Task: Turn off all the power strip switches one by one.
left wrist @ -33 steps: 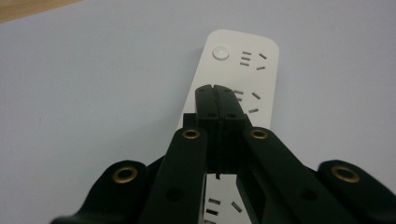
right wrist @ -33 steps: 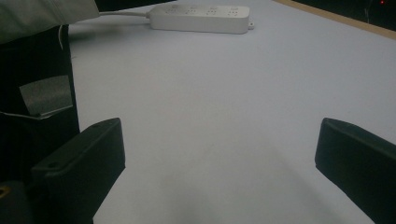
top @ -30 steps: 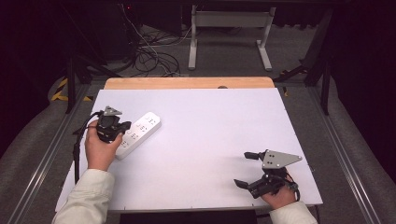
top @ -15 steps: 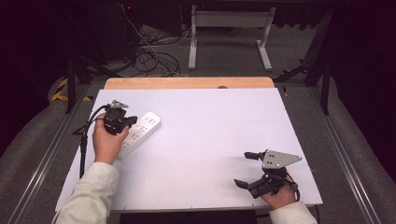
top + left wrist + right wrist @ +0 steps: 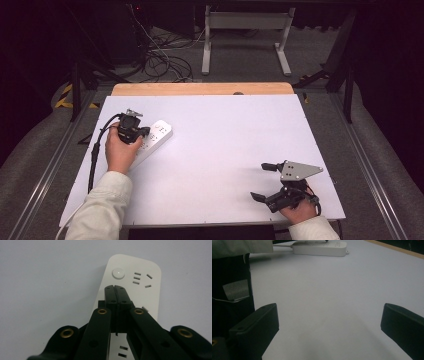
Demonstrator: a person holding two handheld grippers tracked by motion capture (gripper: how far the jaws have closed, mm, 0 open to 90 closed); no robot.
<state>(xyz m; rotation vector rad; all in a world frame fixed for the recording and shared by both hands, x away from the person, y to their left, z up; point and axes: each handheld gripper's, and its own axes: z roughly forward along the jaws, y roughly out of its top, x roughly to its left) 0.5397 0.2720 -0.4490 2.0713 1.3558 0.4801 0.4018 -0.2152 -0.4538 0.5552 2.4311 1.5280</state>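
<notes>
Hovering over the white power strip (image 5: 140, 287), the left tongs (image 5: 115, 287) are pressed together with nothing between them, tips just short of its round button (image 5: 118, 273). That strip lies on the bench (image 5: 225, 150) at its left side. The right tongs (image 5: 264, 181) rest well apart from it, spread wide.

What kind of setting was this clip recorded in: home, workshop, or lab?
Most likely a lab or recording studio rather than a home. A bare white table stands among dark surroundings, loose cables lie on the floor behind it beside a metal stand, and the one work item is a white power strip.
</notes>
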